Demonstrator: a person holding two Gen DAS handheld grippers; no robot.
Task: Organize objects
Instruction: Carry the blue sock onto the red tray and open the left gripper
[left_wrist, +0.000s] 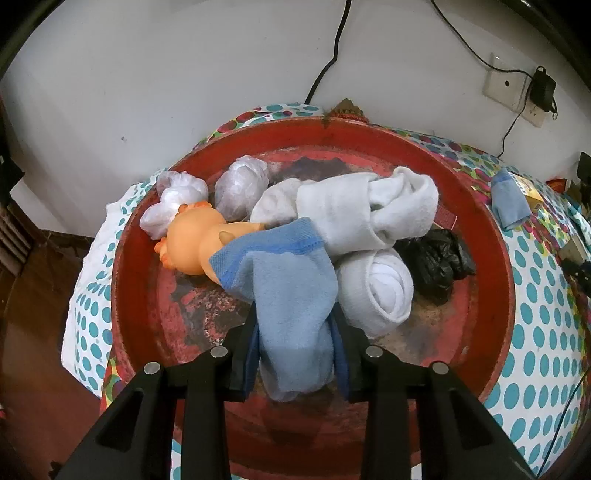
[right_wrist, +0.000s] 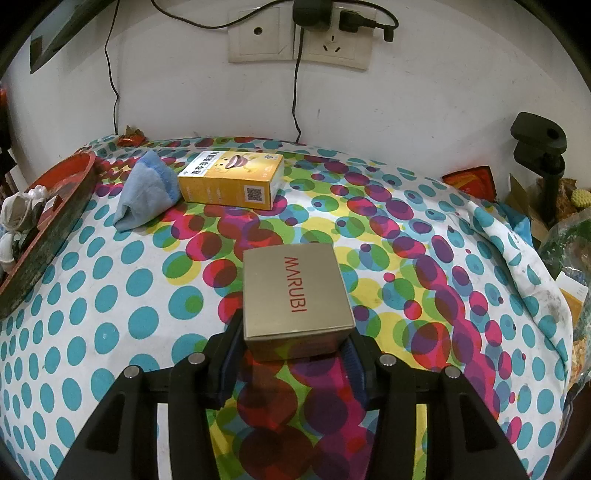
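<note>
My left gripper (left_wrist: 295, 325) is shut on a light blue sock (left_wrist: 284, 295) and holds it over the red tray (left_wrist: 480, 221). The sock's cuff drapes over an orange rubber toy (left_wrist: 195, 240) in the tray. White socks (left_wrist: 354, 218), a rolled white sock (left_wrist: 380, 288), clear plastic bags (left_wrist: 207, 192) and a black bag (left_wrist: 436, 258) also lie in the tray. My right gripper (right_wrist: 291, 339) is shut on a grey MARUBI box (right_wrist: 295, 291), held just above the dotted tablecloth (right_wrist: 110, 295). A second blue sock (right_wrist: 147, 192) lies beside a yellow box (right_wrist: 232, 177).
The red tray's edge (right_wrist: 48, 214) shows at the left of the right wrist view. Wall sockets with plugged cables (right_wrist: 299, 33) are on the wall behind. A black clamp stand (right_wrist: 539, 155) and cluttered bags (right_wrist: 569, 236) sit at the right.
</note>
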